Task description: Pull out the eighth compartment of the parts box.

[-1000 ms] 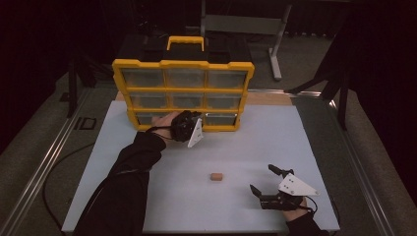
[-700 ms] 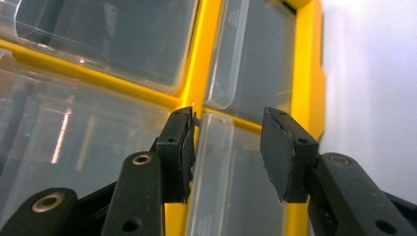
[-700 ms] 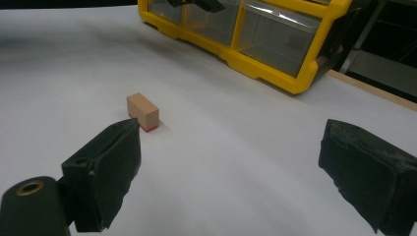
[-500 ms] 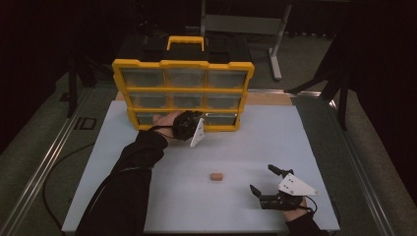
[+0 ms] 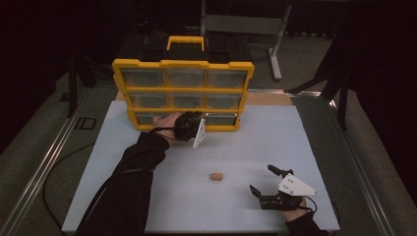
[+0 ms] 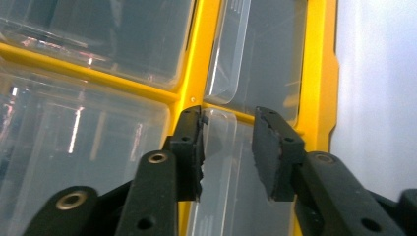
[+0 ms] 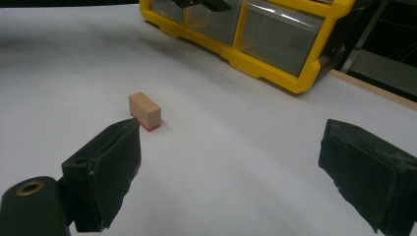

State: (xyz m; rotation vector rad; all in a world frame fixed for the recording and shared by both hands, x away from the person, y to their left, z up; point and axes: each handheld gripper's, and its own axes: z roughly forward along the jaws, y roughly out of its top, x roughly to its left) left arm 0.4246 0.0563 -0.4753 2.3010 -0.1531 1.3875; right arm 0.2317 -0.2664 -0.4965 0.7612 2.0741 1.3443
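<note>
Nearest: right gripper (image 5: 261,178) resting on the white table (image 5: 275,132), jaws wide apart, nothing held. Just ahead of it, to its left: small block (image 5: 216,176), tan wood with a red base, lying flat, well apart from both grippers and closer to the right one.

Further out: left gripper (image 6: 227,118) hard up against the bottom row of the organizer (image 5: 182,91), at the middle drawer. Jaws partly open, just been closing. Between them, the drawer's tab (image 6: 219,147): clear thin plastic lip with a rounded end.

Key relation: tab dead ahead of the jaws and between the pads, long axis running along the jaw length in the left gripper view. One pad at or touching the tab's edge, the other with a visible gap. Not clamped yet, by the look of it.

Likely next: finish closing, then a straight pull toward the person. Slick plastic and a thin lip, so risk of slipping off if the bite is shallow.

Organizer: yellow rigid frame, clear glossy drawers in three rows of three, yellow handle on top, upright at the table's far edge. Drawer contents too blurred to tell.
</note>
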